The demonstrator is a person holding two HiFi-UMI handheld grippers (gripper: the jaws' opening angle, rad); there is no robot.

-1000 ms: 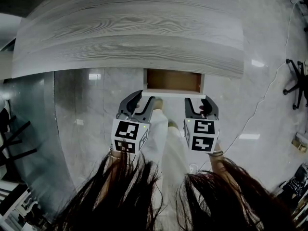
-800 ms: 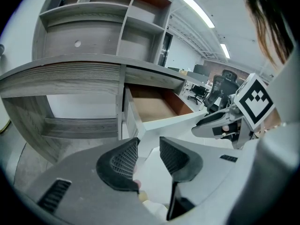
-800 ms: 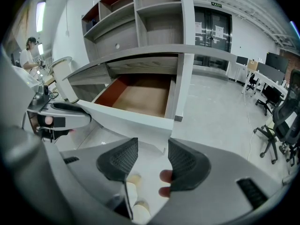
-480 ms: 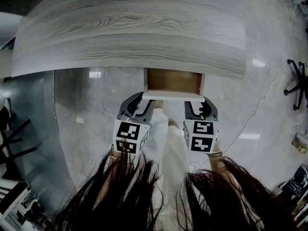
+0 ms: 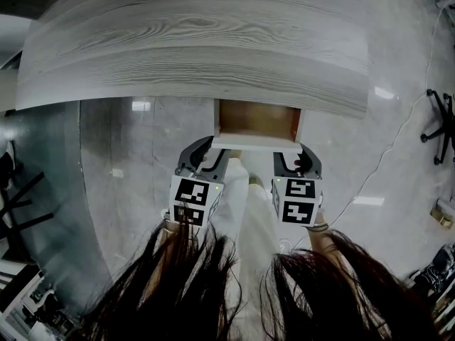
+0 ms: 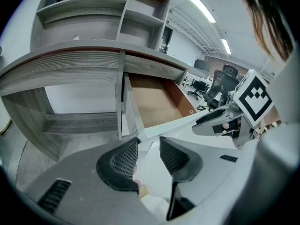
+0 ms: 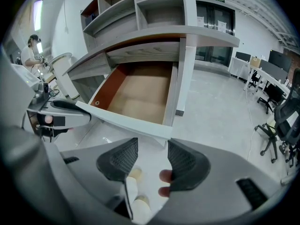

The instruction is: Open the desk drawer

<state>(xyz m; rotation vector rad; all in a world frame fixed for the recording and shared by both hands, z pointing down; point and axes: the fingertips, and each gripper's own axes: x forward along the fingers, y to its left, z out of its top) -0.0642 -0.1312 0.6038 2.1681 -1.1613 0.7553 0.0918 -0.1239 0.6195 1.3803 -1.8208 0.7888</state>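
Drawer [image 5: 257, 121]: edged out toward six o'clock.
Left claw [image 5: 215, 148], right claw [image 5: 291, 151]: agape, empty, at its front.
Next: likely pull further.

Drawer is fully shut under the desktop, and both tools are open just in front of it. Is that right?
Not quite. The drawer is not shut: the head view shows it pulled partway out from under the desktop, with its brown inside exposed. The rest holds: the left tool and the right tool are both open just in front of it.
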